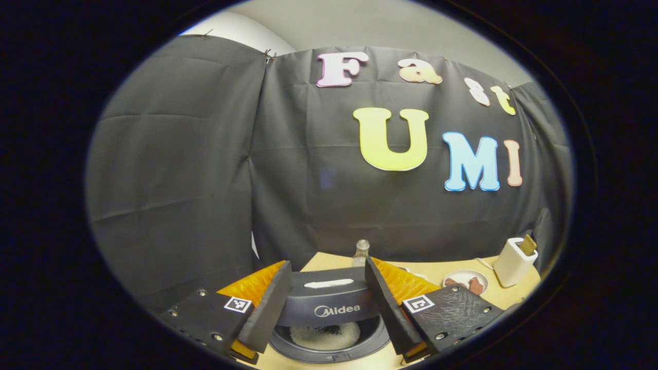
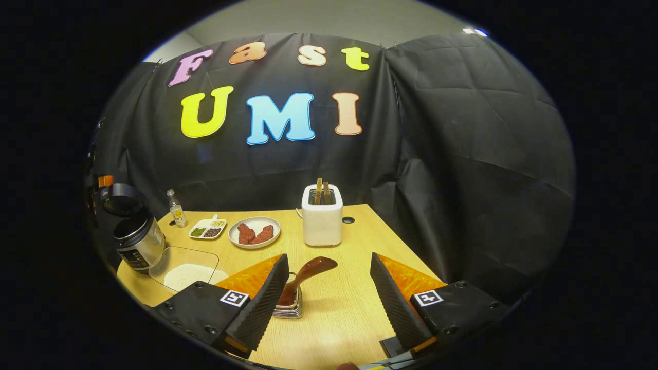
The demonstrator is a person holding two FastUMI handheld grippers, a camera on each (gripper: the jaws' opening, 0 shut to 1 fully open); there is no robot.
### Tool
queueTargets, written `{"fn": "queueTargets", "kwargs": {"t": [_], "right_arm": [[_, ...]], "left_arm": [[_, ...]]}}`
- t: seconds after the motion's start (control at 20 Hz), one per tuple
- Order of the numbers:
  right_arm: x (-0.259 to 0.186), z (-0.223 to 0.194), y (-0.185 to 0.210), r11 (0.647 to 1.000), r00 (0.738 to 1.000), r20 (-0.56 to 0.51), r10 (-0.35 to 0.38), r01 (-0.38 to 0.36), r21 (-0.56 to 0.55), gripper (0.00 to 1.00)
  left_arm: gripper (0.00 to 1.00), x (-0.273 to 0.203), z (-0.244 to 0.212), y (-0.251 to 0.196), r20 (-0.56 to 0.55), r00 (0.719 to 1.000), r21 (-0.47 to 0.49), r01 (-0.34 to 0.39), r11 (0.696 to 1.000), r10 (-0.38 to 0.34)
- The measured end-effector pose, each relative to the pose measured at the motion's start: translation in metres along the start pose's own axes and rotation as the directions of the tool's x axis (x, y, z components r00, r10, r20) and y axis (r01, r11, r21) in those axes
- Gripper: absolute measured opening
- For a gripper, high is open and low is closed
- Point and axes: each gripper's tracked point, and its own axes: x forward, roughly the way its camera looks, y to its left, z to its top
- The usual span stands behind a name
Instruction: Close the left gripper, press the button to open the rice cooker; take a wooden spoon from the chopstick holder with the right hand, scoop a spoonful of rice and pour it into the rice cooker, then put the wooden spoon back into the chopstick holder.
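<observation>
Left tool (image 1: 329, 308): jaws set wide, nothing held, sitting right over the rice cooker (image 1: 329, 329). Cooker lid (image 1: 329, 300) is up; it fills the gap between the fingers. Below the lid, the inner pot shows a patch of white rice (image 1: 325, 336).

Right tool (image 2: 329, 298): jaws set wide, nothing held, hovering above the counter (image 2: 349, 308). Wooden spoon (image 2: 303, 280) stands tilted in the chopstick holder (image 2: 289, 307), handle end leaning toward the middle of the gap. Holder sits just beside the tool's left finger (image 2: 257, 308), partly hidden behind it. Spoon not touched by either finger.

Everything else, taken from the chopstick holder in the right gripper view:
- Clear tray of white rice (image 2: 190, 272): to the left, near the counter's front-left edge.
- Rice cooker (image 2: 134, 236): further left, behind the tray, lid open, at the counter's left corner.
- Plate with two reddish pieces (image 2: 254, 232): behind the holder, slightly left.
- Small divided dish of grains (image 2: 207, 228): left of that plate.
- Small bottle (image 2: 177, 208): at the back, left of the dish.
- White toaster (image 2: 322, 216): behind the holder, slightly right, two slices sticking out of the slots.

Left gripper view also catches the toaster (image 1: 514, 262) and the plate (image 1: 465, 280) off to the right of the cooker, and the bottle (image 1: 361, 252) just behind its lid.
</observation>
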Motion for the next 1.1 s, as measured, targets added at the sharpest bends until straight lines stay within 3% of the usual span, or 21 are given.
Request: {"fn": "queueTargets", "kwargs": {"t": [0.4, 1.1], "right_arm": [[0.005, -0.009, 0.01, 0.999, 0.999, -0.02, 0.032, -0.032, -0.004, 1.0], [0.012, -0.019, 0.031, 0.998, 0.997, -0.059, 0.057, -0.059, -0.026, 1.0]], "left_arm": [[0.91, -0.019, -0.046, -0.006, -0.014, 1.0, 0.011, -0.001, 1.0, 0.001], [0.92, -0.023, -0.139, -0.014, -0.181, 0.983, 0.04, 0.004, 0.999, 0.003]]}}
